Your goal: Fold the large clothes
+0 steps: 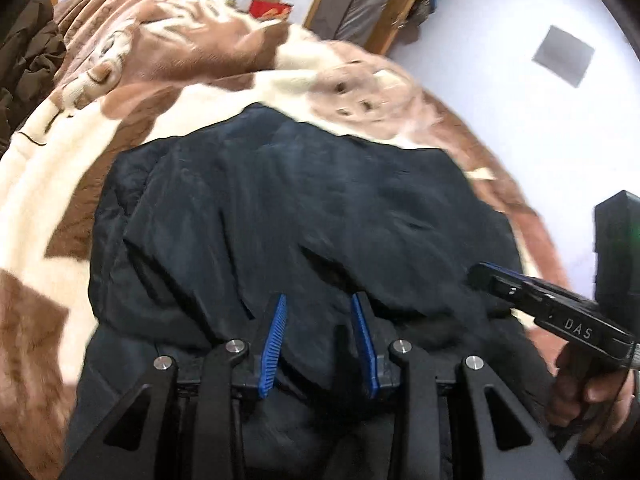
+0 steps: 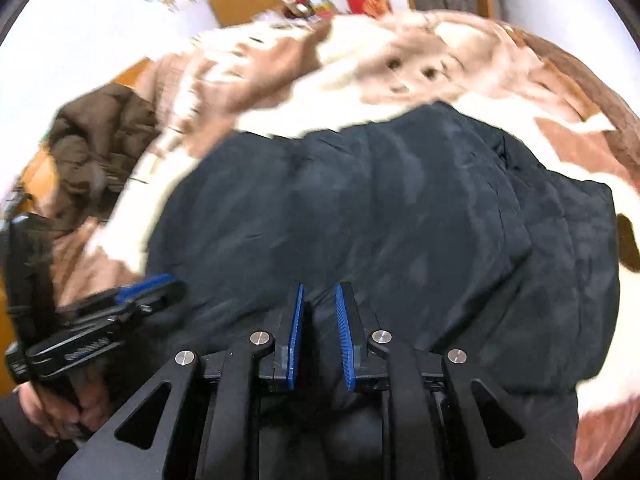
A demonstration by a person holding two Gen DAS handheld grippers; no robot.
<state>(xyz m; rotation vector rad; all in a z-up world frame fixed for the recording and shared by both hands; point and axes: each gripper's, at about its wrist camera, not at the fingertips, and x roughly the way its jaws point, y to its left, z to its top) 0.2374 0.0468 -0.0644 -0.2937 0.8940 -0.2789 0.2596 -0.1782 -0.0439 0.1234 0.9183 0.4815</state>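
A large dark navy padded jacket [image 1: 304, 200] [image 2: 380, 208] lies spread on a brown-and-cream blanket [image 1: 60, 168] [image 2: 400, 60] covering a bed. My left gripper [image 1: 319, 298] is at the jacket's near edge, its blue pads closed on a thick bunch of the dark fabric. My right gripper [image 2: 320, 287] grips the same near edge further right, with a thinner fold pinched between its pads. Each gripper shows in the other's view: the right gripper [image 1: 492, 280] at the right, the left gripper [image 2: 156, 286] at the left. The part of the jacket below the fingers is hidden.
A crumpled brown coat [image 1: 28, 64] [image 2: 92, 140] lies on the blanket at the far left. Beyond the bed stand red boxes [image 1: 268, 8] [image 2: 368, 0] and a wooden door frame [image 1: 384, 12]. A white wall [image 1: 520, 120] runs past the bed's right side. A hand [image 1: 580, 396] holds the right gripper.
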